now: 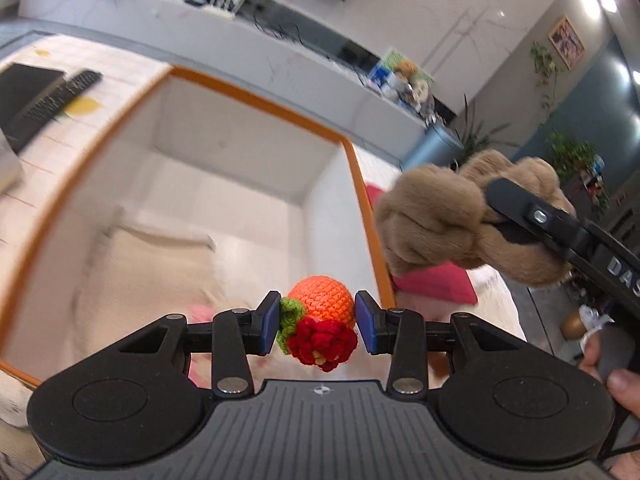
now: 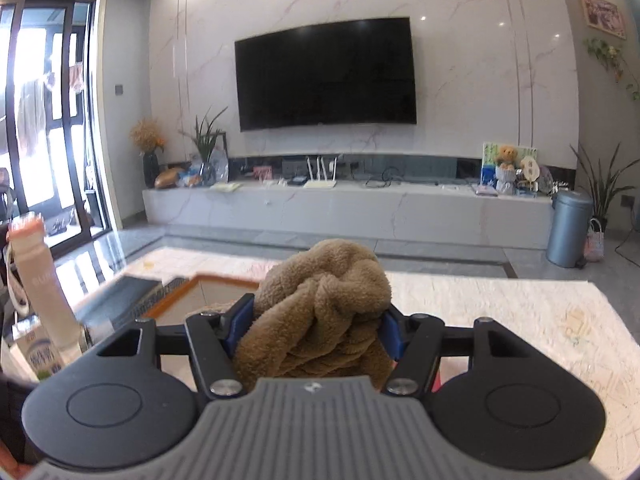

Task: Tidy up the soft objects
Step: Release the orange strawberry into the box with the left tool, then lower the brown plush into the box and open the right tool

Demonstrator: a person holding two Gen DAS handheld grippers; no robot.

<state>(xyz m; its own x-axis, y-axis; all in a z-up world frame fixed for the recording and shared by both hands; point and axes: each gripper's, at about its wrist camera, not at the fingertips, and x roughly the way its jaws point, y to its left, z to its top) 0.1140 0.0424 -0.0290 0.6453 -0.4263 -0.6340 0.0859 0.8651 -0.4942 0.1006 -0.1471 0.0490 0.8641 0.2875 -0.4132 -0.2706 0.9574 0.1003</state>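
Note:
My left gripper (image 1: 320,322) is shut on a small crocheted toy (image 1: 324,304): an orange ball with a green leaf and a red flower. It hangs over the near right part of a white box with an orange rim (image 1: 256,98). Blurred beige fabric (image 1: 152,272) and something pink (image 1: 200,314) lie inside the box. My right gripper (image 2: 316,320) is shut on a brown plush toy (image 2: 320,304). In the left wrist view that plush (image 1: 432,216) hangs just right of the box, above a red cushion (image 1: 436,284), with a person's hand (image 1: 616,384) on the handle.
A black remote (image 1: 60,96) and a dark flat device (image 1: 24,84) lie on the table left of the box. A white bottle (image 2: 40,280) and a carton (image 2: 40,356) stand at the left. The marble tabletop (image 2: 520,320) stretches right. A TV bench and a bin (image 2: 568,228) stand far behind.

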